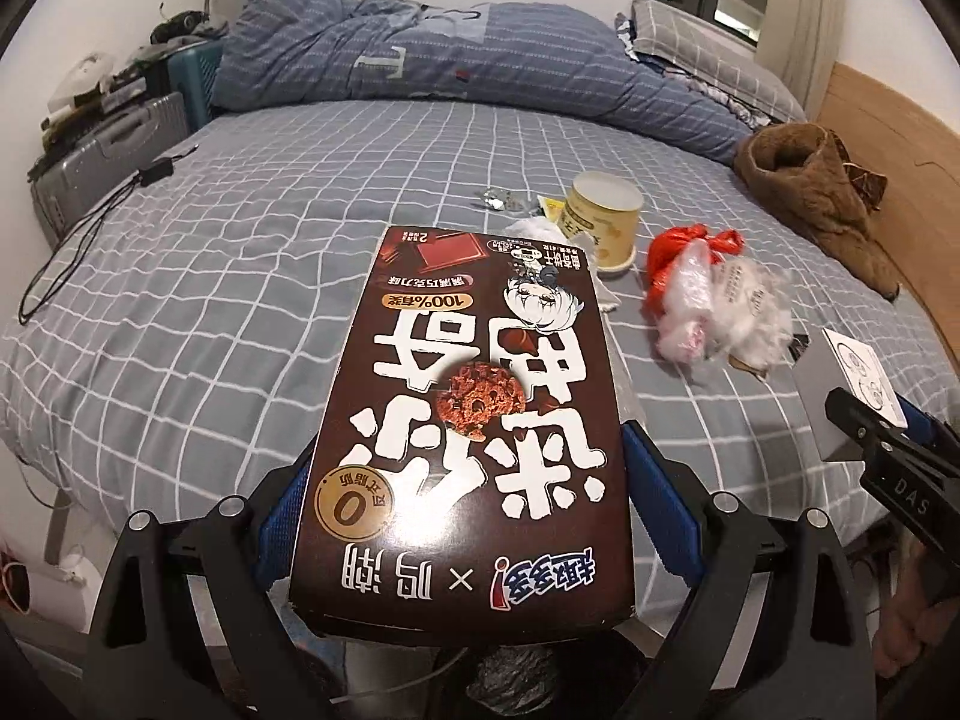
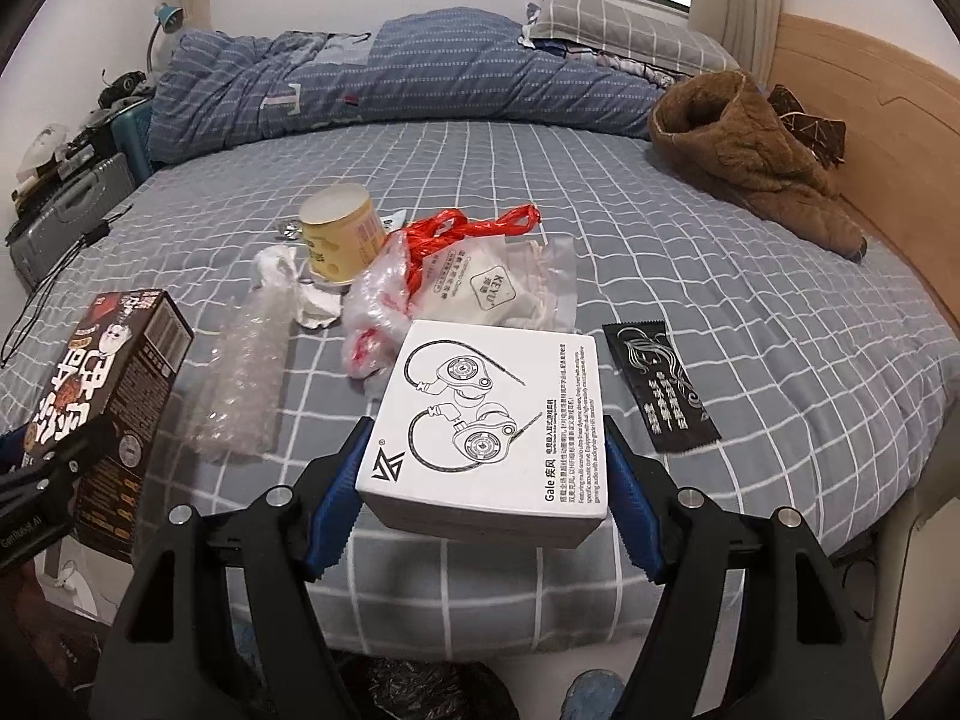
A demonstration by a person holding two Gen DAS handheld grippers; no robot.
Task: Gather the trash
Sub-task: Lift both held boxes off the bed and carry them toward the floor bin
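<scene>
Holding a box in each gripper, the person lifts trash above the bed (image 2: 750,360). The left gripper (image 1: 462,480) has its fingers clamped on the brown cookie box (image 1: 462,420); the right gripper (image 2: 483,468) is clamped on the white earphone box (image 2: 492,420). I think the long cookie box may tip out, because it is gripped only near one end. Both grippers point downward at a slant, side by side. More trash, like the yellow cup (image 2: 342,234), lies on the bed.
</scene>
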